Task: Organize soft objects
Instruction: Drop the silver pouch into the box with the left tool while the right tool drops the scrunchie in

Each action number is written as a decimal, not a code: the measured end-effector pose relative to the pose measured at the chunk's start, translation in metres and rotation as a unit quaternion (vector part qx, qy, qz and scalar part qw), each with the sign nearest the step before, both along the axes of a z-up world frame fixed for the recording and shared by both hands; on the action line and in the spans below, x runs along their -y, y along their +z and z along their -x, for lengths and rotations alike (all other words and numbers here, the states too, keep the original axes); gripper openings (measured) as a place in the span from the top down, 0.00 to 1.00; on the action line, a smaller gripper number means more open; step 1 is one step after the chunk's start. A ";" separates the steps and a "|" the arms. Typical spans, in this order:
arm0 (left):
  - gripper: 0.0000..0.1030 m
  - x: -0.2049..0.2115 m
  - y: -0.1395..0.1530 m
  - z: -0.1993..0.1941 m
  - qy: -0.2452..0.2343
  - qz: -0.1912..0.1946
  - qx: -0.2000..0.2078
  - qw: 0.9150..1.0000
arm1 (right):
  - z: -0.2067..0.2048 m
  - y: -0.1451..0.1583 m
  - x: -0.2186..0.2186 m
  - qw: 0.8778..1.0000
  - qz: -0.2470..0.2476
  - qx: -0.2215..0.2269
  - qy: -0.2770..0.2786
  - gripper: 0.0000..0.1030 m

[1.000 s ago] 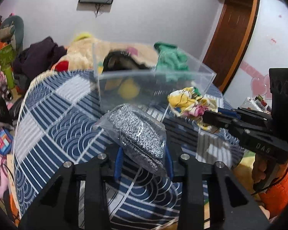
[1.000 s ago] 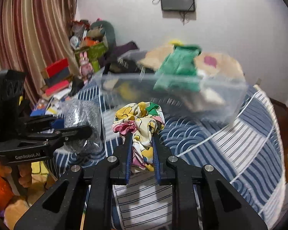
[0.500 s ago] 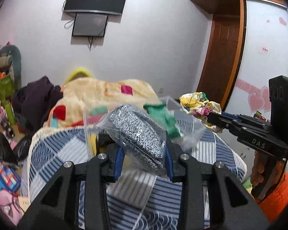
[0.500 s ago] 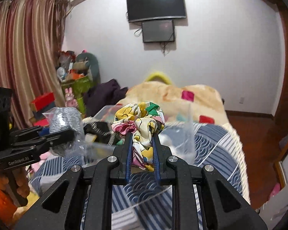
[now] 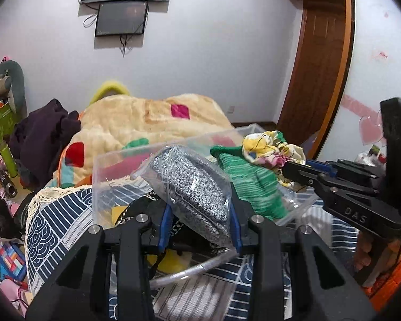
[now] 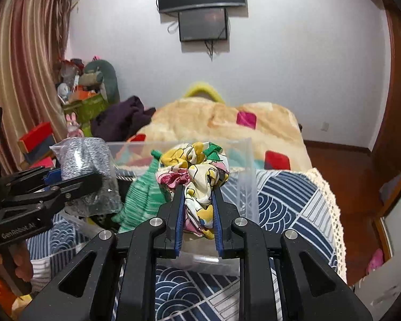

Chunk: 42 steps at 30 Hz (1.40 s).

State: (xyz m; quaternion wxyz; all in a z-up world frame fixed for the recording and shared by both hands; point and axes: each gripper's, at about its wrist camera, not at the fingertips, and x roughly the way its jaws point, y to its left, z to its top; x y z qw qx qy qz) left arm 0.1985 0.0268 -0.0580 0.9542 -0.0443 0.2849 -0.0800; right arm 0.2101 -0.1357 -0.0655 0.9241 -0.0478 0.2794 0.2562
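My left gripper [image 5: 199, 211] is shut on a clear bag of grey knit fabric [image 5: 192, 187] and holds it over the clear plastic bin [image 5: 101, 171]. My right gripper [image 6: 198, 214] is shut on a floral cloth [image 6: 197, 171], yellow, pink and green, and holds it above the same bin [image 6: 250, 187]. The bin holds a green knit item [image 5: 248, 184], something yellow [image 5: 173, 263] and a dark patterned piece [image 5: 136, 211]. Each gripper shows in the other's view: the right gripper [image 5: 288, 171] and the left gripper [image 6: 74, 179].
The bin stands on a table with a blue and white patterned cloth [image 6: 280, 200] with a lace edge. Behind it lies a bed with a cream blanket [image 5: 147, 117] and dark clothes [image 5: 40, 131]. Toys and boxes [image 6: 88, 85] crowd the left side.
Both grippers have tilted down and moved forward over the bin with their loads. The bin's inside now shows below both. Neither grip has changed.
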 end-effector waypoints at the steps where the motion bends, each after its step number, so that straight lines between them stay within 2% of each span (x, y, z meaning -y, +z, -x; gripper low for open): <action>1: 0.65 0.001 -0.004 -0.004 0.001 -0.003 -0.005 1.000 | -0.001 -0.003 -0.002 1.000 0.004 -0.004 0.002 0.83; 6: 0.62 0.001 -0.016 -0.013 0.010 -0.002 -0.028 1.000 | -0.001 -0.011 -0.004 1.000 0.015 -0.012 0.004 0.81; 9: 0.54 0.000 -0.021 -0.014 0.010 -0.002 -0.038 0.999 | 0.001 -0.011 -0.004 1.000 0.025 -0.005 0.001 0.78; 14: 0.34 0.002 -0.021 -0.004 0.005 0.002 -0.042 0.999 | 0.006 -0.008 -0.002 0.999 0.038 0.005 -0.006 0.59; 15: 0.33 0.002 -0.020 -0.002 0.005 0.002 -0.039 0.999 | 0.007 -0.007 -0.002 0.999 0.039 0.008 -0.009 0.55; 19: 0.29 0.000 -0.009 0.013 0.013 0.009 -0.019 1.000 | 0.015 0.000 0.004 0.999 0.028 0.021 -0.019 0.40; 29: 0.28 -0.017 0.043 0.062 0.028 0.045 0.056 0.997 | 0.050 0.043 0.020 0.997 -0.014 0.080 -0.011 0.38; 36: 0.23 -0.012 0.076 0.103 0.032 0.041 0.111 0.992 | 0.086 0.072 0.023 0.991 -0.046 0.129 0.009 0.32; 38: 0.20 -0.009 0.082 0.115 0.031 0.038 0.125 0.991 | 0.095 0.077 0.024 0.989 -0.057 0.137 0.014 0.29; 40: 0.19 -0.005 0.087 0.125 0.028 0.037 0.136 0.990 | 0.104 0.081 0.025 0.987 -0.067 0.146 0.017 0.20; 42: 0.16 0.001 0.091 0.135 0.027 0.033 0.146 0.988 | 0.111 0.083 0.025 0.985 -0.071 0.153 0.019 0.20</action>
